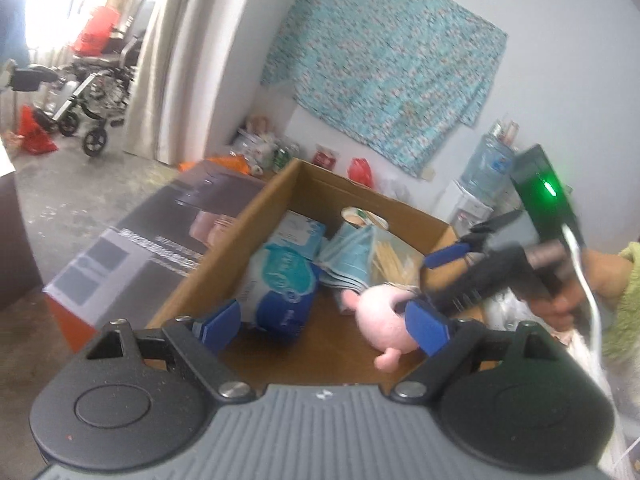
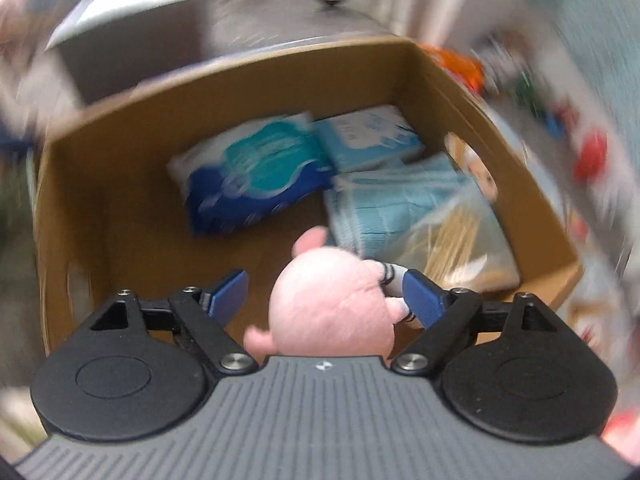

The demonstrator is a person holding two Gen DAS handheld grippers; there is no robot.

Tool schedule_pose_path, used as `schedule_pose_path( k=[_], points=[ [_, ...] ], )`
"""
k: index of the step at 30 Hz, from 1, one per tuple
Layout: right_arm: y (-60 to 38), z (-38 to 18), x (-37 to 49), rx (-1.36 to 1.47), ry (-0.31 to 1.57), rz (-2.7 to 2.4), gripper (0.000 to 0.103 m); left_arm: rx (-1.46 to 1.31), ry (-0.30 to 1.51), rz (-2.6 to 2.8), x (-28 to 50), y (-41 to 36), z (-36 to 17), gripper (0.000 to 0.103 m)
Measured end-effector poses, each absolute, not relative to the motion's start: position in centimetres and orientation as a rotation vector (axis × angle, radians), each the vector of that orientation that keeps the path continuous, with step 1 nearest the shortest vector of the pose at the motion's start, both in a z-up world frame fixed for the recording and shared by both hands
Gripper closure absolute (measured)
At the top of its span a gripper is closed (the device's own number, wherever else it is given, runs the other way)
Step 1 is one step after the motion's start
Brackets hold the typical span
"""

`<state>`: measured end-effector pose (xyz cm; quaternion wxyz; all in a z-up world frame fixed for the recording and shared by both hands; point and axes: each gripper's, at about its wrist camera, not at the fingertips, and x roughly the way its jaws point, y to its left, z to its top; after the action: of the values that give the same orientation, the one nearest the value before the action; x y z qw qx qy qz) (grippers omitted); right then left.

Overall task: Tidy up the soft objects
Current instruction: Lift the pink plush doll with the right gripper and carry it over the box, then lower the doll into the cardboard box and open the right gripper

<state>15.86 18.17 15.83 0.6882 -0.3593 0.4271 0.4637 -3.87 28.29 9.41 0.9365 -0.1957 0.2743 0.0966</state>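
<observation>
- Pink plush toy (image 2: 334, 308): it sits low inside the cardboard box (image 2: 120, 128), towards the near right of the floor, between the spread fingers of the right gripper (image 2: 326, 294). The jaws stand wide apart, so the toy looks released, not clamped; the right wrist view is heavily blurred, so whether the right pad touches it cannot be confirmed.
- Left gripper (image 1: 320, 320): jaws parted, holding nothing, poised above the near edge of the box (likely kept clear of the drop).
- Box contents: a blue-and-white tissue pack (image 2: 256, 176) lies at the left middle, a pale blue packet (image 2: 368, 136) behind it, and a stack of blue face masks (image 2: 384, 204) with a clear bag of wooden sticks (image 2: 456, 240) to the right. The goods are ranged along the far and right sides, which leaves bare floor at the near side for the toy.
- Judgement: the deposit appears done; withdrawal of the right gripper would follow.
</observation>
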Motion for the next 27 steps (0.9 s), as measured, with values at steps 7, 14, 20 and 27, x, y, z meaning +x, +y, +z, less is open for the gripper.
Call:
schedule_pose_path(
  k=[7, 14, 20, 27],
  points=[
    [19.7, 14.0, 10.1, -1.278, 0.788, 1.143, 0.009, -0.448, 0.547, 0.247, -6.0, 29.6, 8.8, 0.012],
    [18.9, 13.4, 6.1, -1.523, 0.545, 1.335, 0.012, -0.480, 0.549, 0.263, -6.6, 30.1, 8.2, 0.012],
    [19.9, 11.6, 5.7, -1.655, 0.561, 1.413, 0.055, -0.495, 0.557, 0.262, -6.6, 30.3, 7.6, 0.012],
    [20.9, 8.8, 5.1, -1.822, 0.606, 1.475, 0.058, -0.493, 0.558, 0.260, -6.5, 30.2, 7.5, 0.012]
  ],
)
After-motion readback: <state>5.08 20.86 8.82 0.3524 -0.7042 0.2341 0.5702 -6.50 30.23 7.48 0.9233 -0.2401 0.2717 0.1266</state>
